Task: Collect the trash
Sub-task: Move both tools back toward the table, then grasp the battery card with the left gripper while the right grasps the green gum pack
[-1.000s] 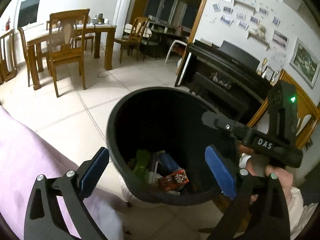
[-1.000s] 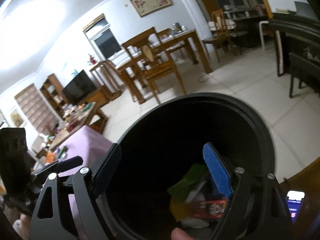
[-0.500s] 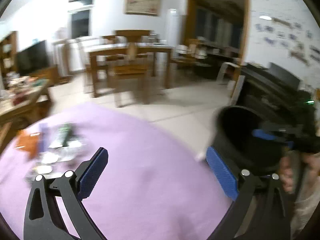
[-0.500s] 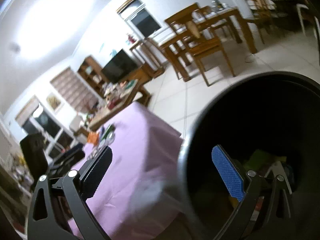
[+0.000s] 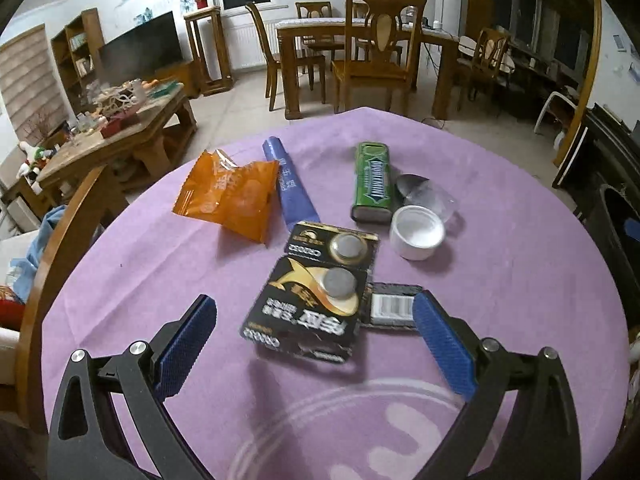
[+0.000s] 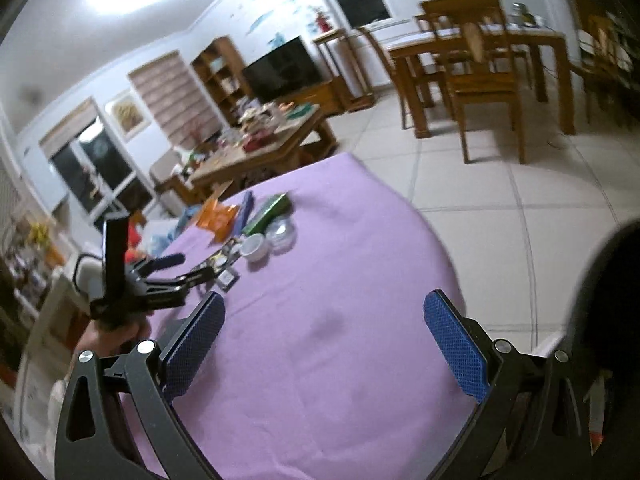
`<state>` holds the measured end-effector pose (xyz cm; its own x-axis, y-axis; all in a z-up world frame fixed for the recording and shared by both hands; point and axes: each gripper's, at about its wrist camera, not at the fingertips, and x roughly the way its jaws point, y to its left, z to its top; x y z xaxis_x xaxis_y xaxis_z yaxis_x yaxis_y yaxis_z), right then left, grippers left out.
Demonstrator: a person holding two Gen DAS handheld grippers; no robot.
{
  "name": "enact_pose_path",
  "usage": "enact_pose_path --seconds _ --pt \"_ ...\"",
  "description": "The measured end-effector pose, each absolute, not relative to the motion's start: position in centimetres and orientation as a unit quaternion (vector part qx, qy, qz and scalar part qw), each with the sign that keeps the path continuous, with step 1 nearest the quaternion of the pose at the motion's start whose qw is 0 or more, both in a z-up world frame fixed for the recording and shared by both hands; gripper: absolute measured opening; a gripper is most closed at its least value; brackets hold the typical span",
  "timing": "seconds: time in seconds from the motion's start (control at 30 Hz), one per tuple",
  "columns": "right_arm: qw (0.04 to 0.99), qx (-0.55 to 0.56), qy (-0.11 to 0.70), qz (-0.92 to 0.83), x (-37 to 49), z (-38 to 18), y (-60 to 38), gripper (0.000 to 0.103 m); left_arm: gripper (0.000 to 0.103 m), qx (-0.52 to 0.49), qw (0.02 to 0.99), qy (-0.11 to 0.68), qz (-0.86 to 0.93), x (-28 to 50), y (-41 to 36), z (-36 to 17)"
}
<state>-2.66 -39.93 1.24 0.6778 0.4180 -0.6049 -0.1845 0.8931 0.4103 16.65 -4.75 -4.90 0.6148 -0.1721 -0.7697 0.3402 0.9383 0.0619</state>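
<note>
- The left tool point(image 5: 314, 344) is held spread and empty over the round bench covered in purple cloth point(image 5: 520, 272), just above a black-and-gold button-battery card point(image 5: 310, 312).
- The right tool point(image 6: 324, 344) is likewise spread and empty.
- A crumpled orange wrapper point(image 5: 230, 196), a green gum pack point(image 5: 372, 180) and a white cap point(image 5: 418, 232) are seen lying beyond.

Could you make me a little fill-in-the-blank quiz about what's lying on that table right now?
1. The tablecloth is ____ in colour.
2. The crumpled snack wrapper is ____.
3. The left tongs are ____, holding nothing.
4. The small white cup lies beside a ____ gum box.

Missing words: purple; orange; open; green
</note>
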Motion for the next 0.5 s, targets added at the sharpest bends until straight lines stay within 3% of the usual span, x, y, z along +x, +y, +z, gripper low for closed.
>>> enact_pose_path --seconds 0.17,0.23,0.33,0.4,0.5 --pt "0.900 0.124 0.377 0.179 0.7 0.8 -36.0 0.098 0.094 0.081 0.889 0.421 -0.161 18.1 -4.2 -5.5" --pt "0.899 0.113 0.380 0.185 2.8 0.8 -34.2 0.098 0.076 0.089 0.883 0.431 -0.166 18.3 -4.5 -6.3" --pt "0.899 0.086 0.387 0.186 6.3 0.5 -31.2 0.094 0.065 0.084 0.885 0.423 -0.174 18.1 -4.3 -6.3" --pt "0.896 0.074 0.397 0.184 9.1 0.3 -29.1 0.083 0.060 0.085 0.887 0.420 -0.174 17.8 -4.2 -6.4" --pt "0.890 0.070 0.417 0.173 12.9 -0.8 -27.2 0.070 0.060 0.085 0.890 0.415 -0.171 17.4 -4.0 -6.3"
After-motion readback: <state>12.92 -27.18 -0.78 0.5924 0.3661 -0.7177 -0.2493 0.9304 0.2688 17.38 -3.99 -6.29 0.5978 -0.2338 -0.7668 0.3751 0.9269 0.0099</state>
